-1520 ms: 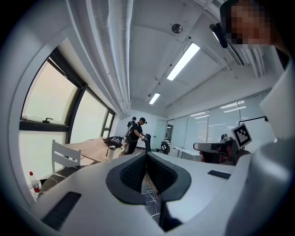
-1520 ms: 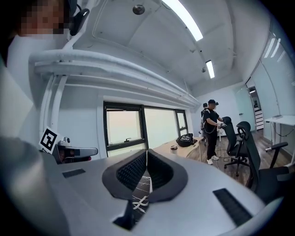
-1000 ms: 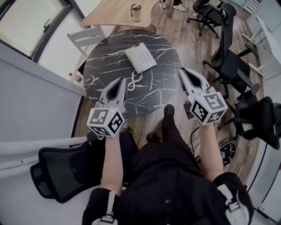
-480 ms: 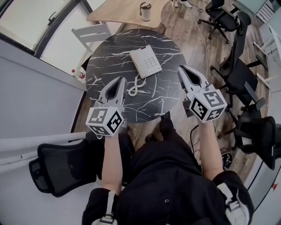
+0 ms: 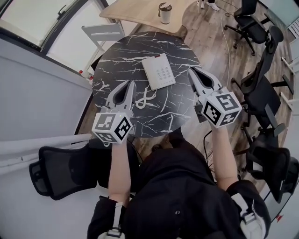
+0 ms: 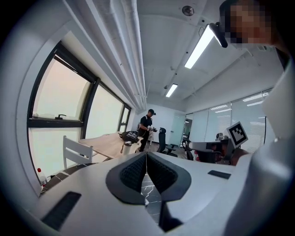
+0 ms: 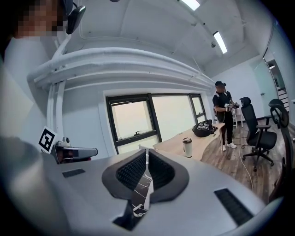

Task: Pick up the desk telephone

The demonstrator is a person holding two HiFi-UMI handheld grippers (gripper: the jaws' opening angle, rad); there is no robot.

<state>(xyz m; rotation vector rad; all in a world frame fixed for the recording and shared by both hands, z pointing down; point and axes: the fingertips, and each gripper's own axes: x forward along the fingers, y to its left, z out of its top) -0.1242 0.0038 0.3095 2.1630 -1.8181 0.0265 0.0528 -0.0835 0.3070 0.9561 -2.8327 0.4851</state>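
Observation:
The white desk telephone lies keypad up on the round black marble table, and its coiled cord trails toward me. My left gripper hovers over the table's near left part, shut and empty, with its tip just left of the cord. To the right of the phone, my right gripper is also shut and empty, its tip close to the phone's right edge. In the left gripper view the jaws meet. The right gripper shows its jaws closed too, with the cord glimpsed below them.
A wooden desk with a travel cup stands beyond the table, and a white chair is at the table's far left. Black office chairs crowd the right side; another is beside my left leg. A person stands far off.
Both grippers have moved forward over the table toward the phone, the right one drawing level with its right edge. Their jaws stayed shut.

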